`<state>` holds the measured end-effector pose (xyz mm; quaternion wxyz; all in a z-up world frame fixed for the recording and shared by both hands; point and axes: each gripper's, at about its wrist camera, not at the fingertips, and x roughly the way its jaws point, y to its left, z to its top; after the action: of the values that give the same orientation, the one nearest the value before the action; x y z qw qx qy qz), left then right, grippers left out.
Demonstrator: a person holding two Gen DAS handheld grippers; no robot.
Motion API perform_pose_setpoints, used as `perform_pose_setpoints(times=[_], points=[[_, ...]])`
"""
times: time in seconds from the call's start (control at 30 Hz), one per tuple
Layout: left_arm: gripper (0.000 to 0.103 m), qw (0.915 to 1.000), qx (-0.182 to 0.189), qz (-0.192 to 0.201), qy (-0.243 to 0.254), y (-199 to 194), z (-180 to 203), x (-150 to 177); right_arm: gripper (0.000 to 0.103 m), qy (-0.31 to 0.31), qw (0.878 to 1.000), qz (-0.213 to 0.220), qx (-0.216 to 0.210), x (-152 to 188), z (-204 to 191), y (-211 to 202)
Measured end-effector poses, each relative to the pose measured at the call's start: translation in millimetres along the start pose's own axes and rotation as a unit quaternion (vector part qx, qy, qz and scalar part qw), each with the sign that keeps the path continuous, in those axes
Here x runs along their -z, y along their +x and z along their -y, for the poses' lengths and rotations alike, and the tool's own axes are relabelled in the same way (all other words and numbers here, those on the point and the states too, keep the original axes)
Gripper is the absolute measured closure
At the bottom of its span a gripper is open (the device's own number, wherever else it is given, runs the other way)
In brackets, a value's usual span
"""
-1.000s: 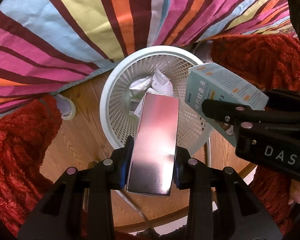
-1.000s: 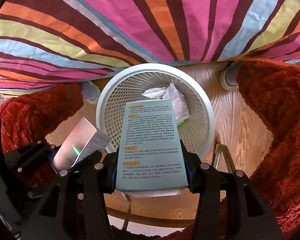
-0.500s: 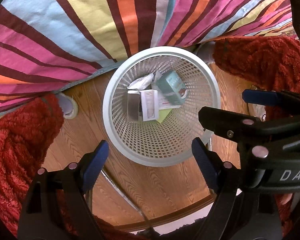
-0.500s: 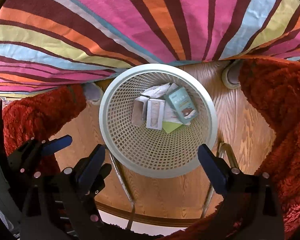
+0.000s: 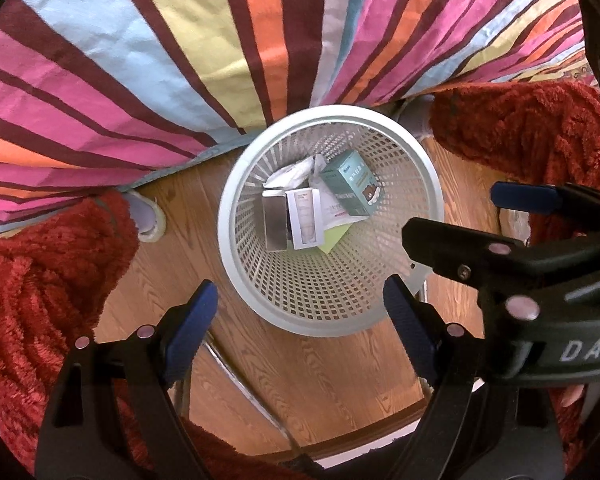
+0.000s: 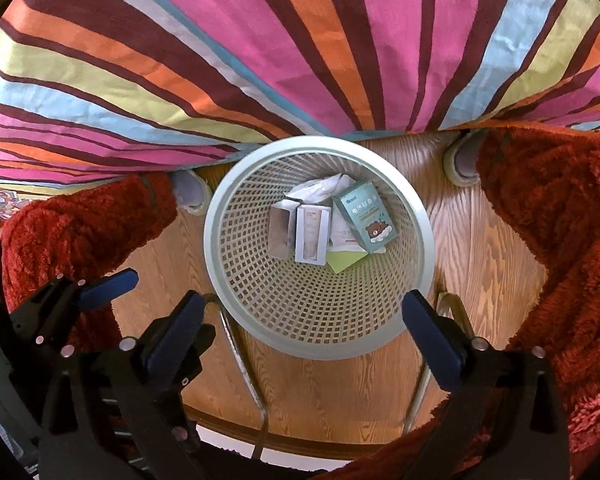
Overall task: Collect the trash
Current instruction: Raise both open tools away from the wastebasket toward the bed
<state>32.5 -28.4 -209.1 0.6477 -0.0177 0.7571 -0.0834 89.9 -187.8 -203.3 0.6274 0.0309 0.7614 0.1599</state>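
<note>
A white mesh wastebasket [image 5: 432, 208] [image 6: 424, 248] stands on the wood floor below both grippers. Inside lie a teal box with a bear picture [image 5: 352, 190] [image 6: 366, 216], a silver-pink box [image 5: 274, 226] [image 6: 280, 232], a white carton [image 5: 306, 220] [image 6: 312, 236], crumpled white paper [image 5: 292, 172] and a green sheet [image 6: 344, 260]. My left gripper [image 5: 300, 320] is open and empty above the basket's near rim. My right gripper [image 6: 300, 324] is open and empty above it too; it also shows at the right of the left wrist view [image 5: 460, 216].
A striped cloth [image 5: 180, 60] [image 6: 300, 40] hangs just behind the basket. Red fuzzy sleeves or legs [image 5: 40, 280] [image 6: 548, 208] flank it, with grey slippers [image 5: 148, 216] [image 6: 460, 160]. A metal chair frame [image 6: 244, 360] runs under the grippers.
Both grippers opened and let go: the silver-pink box from the left and the teal box from the right dropped into the basket. Both grippers have since risen slightly.
</note>
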Motion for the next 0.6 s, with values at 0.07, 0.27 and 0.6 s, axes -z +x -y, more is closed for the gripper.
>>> perform_pose_setpoints(times=[0.07,0.27,0.6], points=[[0.020,0.9999,-0.003,0.011,-0.004,-5.5,-1.2,1.1,0.008,-0.004,1.000,0.011,0.000,1.2,-2.1,-5.1],[0.020,0.9983,-0.012,0.055,-0.015,-25.2,-3.3,5.3,0.008,-0.023,0.998,0.063,-0.001,6.6,-8.2,-28.2],[0.012,0.9856,-0.008,0.162,-0.047,-76.7,-17.6,11.8,0.008,-0.016,0.985,0.168,-0.043,14.8,-1.7,-76.2]])
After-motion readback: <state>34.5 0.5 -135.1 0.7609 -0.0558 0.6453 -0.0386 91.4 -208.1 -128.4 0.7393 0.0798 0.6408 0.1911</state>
